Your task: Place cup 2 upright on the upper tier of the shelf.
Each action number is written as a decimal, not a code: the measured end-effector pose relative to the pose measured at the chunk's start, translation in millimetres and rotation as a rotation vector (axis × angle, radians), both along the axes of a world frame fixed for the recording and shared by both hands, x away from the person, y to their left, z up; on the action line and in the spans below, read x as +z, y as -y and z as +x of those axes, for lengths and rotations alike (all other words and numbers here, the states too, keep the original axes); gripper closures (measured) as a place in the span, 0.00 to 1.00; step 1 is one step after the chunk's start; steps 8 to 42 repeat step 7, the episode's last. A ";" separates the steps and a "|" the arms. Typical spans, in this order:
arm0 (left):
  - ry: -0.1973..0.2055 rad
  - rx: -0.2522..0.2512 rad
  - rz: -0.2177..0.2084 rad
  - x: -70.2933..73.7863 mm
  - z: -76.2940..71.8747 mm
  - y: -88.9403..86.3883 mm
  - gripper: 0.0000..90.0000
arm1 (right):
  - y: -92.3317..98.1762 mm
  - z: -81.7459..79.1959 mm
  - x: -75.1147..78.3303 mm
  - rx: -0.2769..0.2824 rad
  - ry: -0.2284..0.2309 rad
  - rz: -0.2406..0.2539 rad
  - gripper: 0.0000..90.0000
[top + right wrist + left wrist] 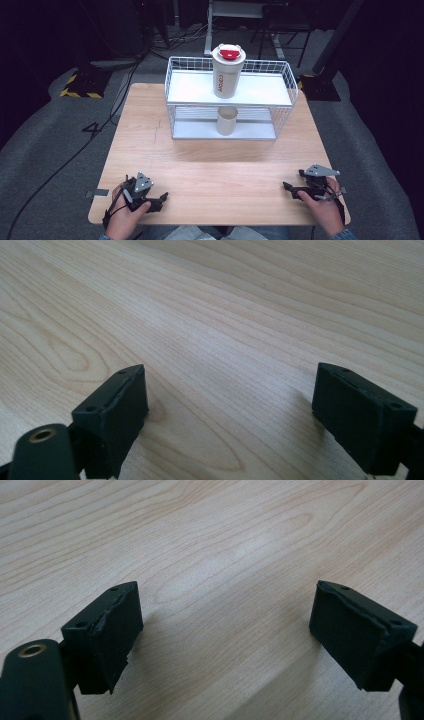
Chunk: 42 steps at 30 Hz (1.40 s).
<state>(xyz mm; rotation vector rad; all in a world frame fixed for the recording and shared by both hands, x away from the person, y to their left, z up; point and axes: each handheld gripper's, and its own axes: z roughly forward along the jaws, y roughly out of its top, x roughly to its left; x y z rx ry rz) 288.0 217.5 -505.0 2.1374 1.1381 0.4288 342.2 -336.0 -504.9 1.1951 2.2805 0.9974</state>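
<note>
The tumbler (228,71) stands upright on the wire rack's (285,75) top shelf, upper centre of frame. Your left gripper (161,199) and right gripper (289,188) rest gaping and empty, bottom corners. Grip it high (it's tall) and it may topple.

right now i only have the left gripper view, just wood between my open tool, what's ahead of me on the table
Observer: A white wire rack stands at the table's far side.
Operator: anything on it
Observer: A tall cream tumbler with a red lid stands upright on the top shelf.
Operator: and underneath
Observer: A small cream cup stands on the lower shelf, right below the tumbler.
Operator: where's my other tool
Observer: The right tool is open over bare wood, near the table's front right corner.
</note>
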 end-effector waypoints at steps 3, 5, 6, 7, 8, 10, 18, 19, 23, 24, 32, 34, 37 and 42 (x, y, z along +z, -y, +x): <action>-0.003 0.008 0.003 0.2 0.0 -0.3 0.16 | 0.0 0.0 0.0 0.000 0.000 0.000 0.17; -0.002 0.014 0.000 0.0 0.3 -0.4 0.16 | 0.0 0.0 0.0 0.000 0.000 0.000 0.17; -0.002 0.014 0.000 0.0 0.3 -0.4 0.16 | 0.0 0.0 0.0 0.000 0.000 0.000 0.17; -0.002 0.014 0.000 0.0 0.3 -0.5 0.16 | 0.0 0.0 0.0 0.000 0.000 0.000 0.17; -0.002 0.014 0.000 0.0 0.3 -0.5 0.16 | 0.0 0.0 0.0 0.000 0.000 0.000 0.17; -0.002 0.014 0.000 0.0 0.3 -0.5 0.16 | 0.0 0.0 0.0 0.000 0.000 0.000 0.17; -0.002 0.014 0.000 0.0 0.3 -0.5 0.16 | 0.0 0.0 0.0 0.000 0.000 0.000 0.17; -0.002 0.014 0.000 0.0 0.3 -0.5 0.16 | 0.0 0.0 0.0 0.000 0.000 0.000 0.17; -0.002 0.014 0.000 0.0 0.3 -0.5 0.16 | 0.0 0.0 0.0 0.000 0.000 0.000 0.17; -0.002 0.014 0.000 0.0 0.3 -0.5 0.16 | 0.0 0.0 0.0 0.000 0.000 0.000 0.17; -0.002 0.014 0.000 0.0 0.3 -0.5 0.16 | 0.0 0.0 0.0 0.000 0.000 0.000 0.17; -0.002 0.014 0.000 0.0 0.3 -0.5 0.16 | 0.0 0.0 0.0 0.000 0.000 0.000 0.17; -0.002 0.014 0.000 0.0 0.3 -0.5 0.16 | 0.0 0.0 0.0 0.000 0.000 0.000 0.17; -0.002 0.014 0.000 0.0 0.3 -0.5 0.16 | 0.0 0.0 0.0 0.000 0.000 0.000 0.17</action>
